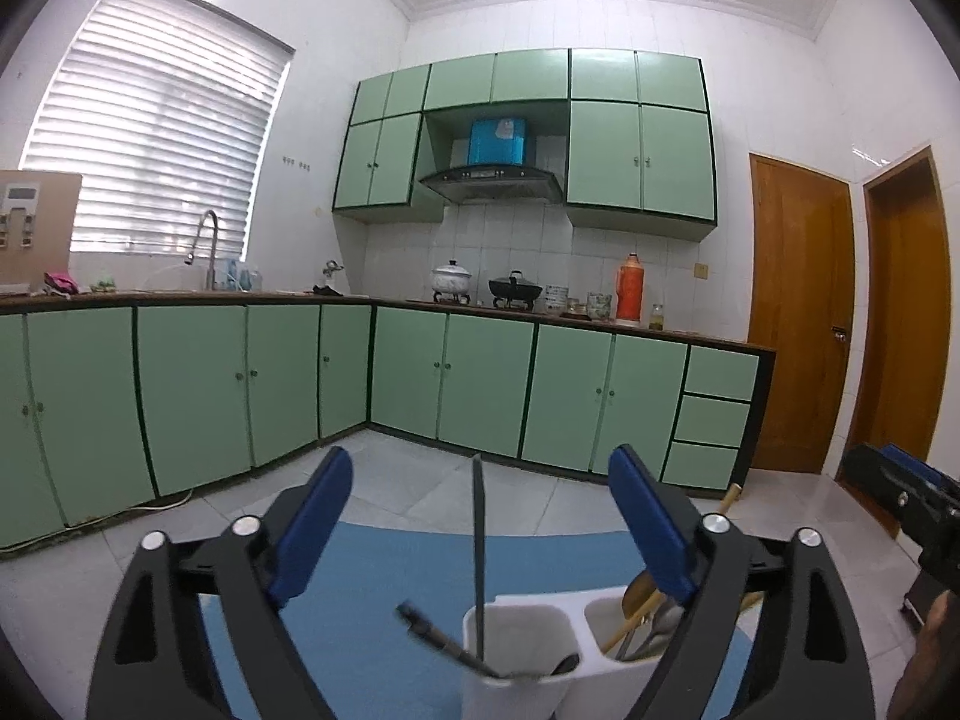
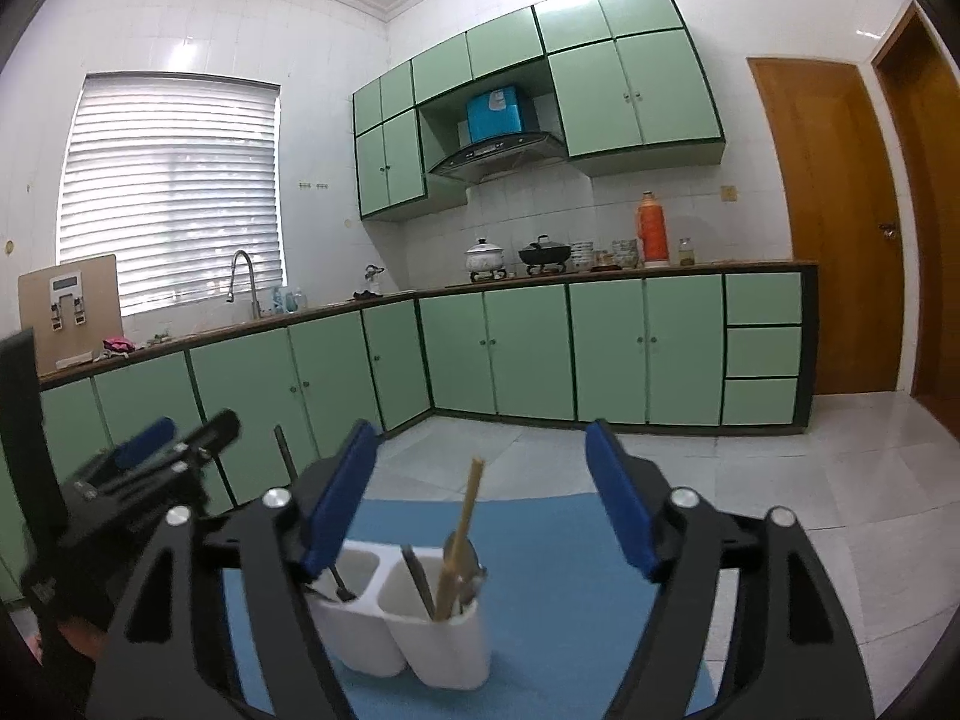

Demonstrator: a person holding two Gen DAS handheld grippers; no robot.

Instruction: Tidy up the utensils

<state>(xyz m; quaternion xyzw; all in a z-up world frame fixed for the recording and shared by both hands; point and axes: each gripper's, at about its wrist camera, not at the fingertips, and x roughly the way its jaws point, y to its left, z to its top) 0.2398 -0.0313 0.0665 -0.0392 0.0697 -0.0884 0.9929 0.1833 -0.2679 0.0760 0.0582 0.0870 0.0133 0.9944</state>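
Observation:
A white two-compartment utensil holder [image 1: 528, 648] [image 2: 420, 630] stands on a blue mat [image 2: 570, 570]. In the left wrist view its left compartment holds a dark upright utensil [image 1: 478, 552] and a dark-handled one leaning left [image 1: 432, 636]. Its right compartment holds wooden chopsticks [image 1: 636, 618] [image 2: 459, 540] and metal spoons. My left gripper [image 1: 480, 516] is open and empty just above the holder. My right gripper [image 2: 480, 492] is open and empty, above and behind the holder. The left gripper also shows at the left of the right wrist view [image 2: 150, 462].
Green floor cabinets [image 1: 420, 384] run along the far wall under a worktop with pots [image 1: 453, 282], a red flask [image 1: 629, 288] and a sink tap [image 1: 207, 246]. Wooden doors [image 1: 798, 324] stand at the right. White tiled floor [image 2: 750, 468] lies beyond the mat.

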